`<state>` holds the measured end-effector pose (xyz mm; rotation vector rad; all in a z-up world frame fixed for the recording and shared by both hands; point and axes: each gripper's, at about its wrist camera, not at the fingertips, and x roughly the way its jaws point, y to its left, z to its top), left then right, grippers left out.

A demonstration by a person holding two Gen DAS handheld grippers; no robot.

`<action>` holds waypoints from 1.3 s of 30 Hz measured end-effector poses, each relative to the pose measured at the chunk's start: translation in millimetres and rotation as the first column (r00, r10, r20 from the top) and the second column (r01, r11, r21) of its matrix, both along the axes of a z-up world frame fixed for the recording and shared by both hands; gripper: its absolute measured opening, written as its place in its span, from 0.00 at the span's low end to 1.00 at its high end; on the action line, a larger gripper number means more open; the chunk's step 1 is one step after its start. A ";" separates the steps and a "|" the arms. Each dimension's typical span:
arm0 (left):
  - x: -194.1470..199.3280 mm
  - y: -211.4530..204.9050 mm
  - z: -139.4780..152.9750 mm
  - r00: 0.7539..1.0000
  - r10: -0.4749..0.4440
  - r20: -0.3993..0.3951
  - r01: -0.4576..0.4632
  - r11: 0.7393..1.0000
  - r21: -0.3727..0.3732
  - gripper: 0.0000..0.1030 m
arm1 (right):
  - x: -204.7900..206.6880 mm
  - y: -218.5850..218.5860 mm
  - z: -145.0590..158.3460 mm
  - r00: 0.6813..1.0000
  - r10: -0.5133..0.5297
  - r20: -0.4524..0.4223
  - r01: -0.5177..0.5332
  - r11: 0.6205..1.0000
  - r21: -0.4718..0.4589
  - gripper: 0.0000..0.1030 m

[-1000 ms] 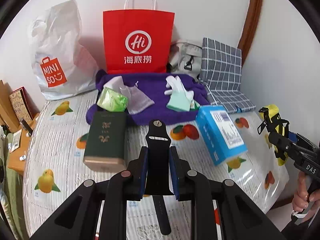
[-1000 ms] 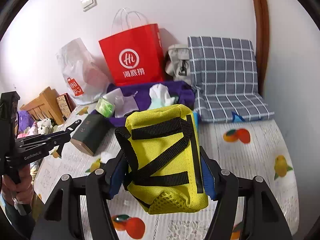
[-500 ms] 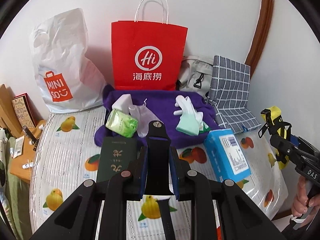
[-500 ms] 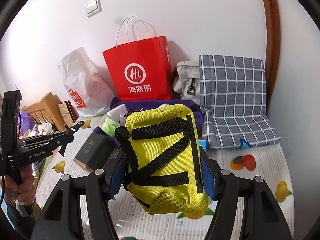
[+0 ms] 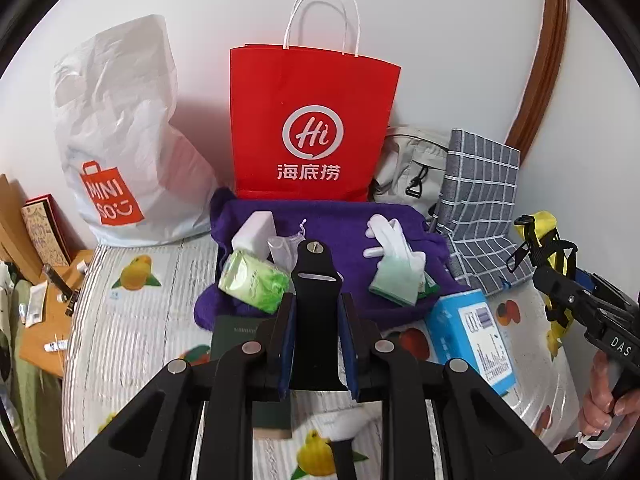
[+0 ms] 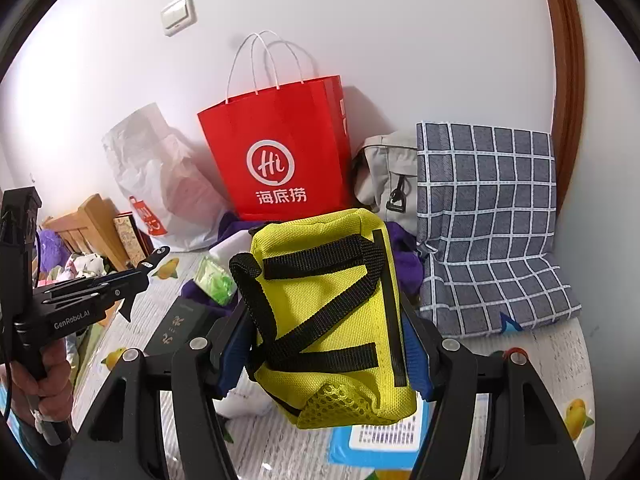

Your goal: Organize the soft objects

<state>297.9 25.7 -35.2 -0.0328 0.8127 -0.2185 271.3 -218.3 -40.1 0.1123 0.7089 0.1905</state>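
Left tool (image 5: 316,320) clenched on a flat black strap (image 5: 316,276), smooth rubbery band with a slot and a metal stud at the tip; its lower end is cut off behind the tool body. It is held up over the bed (image 5: 132,320), above the purple towel (image 5: 340,224), which is fuzzy. On the towel: glossy green tissue pack (image 5: 254,284), white block (image 5: 254,234), white gloves (image 5: 390,236) on a pale green packet. Dark green box (image 5: 234,330) mostly hidden by the tool. Stiff red paper bag (image 5: 314,124) and crinkled white plastic bag (image 5: 120,132) lean against the wall. Blue box (image 5: 468,336) is at right.

Right tool (image 6: 326,328) grasps a yellow pouch (image 6: 332,320), woven nylon with black webbing straps and a mesh bottom, jaws about half wide, pads on both sides. The pouch blocks most of the bed behind it. Grey checked cushion (image 6: 488,216) at far right.
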 end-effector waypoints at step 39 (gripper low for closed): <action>111.7 -10.8 -36.1 0.998 0.041 -0.053 -0.043 0.998 -0.036 0.19 | 129.1 -10.9 -62.0 0.990 -0.010 -0.138 0.008 1.000 -0.012 0.63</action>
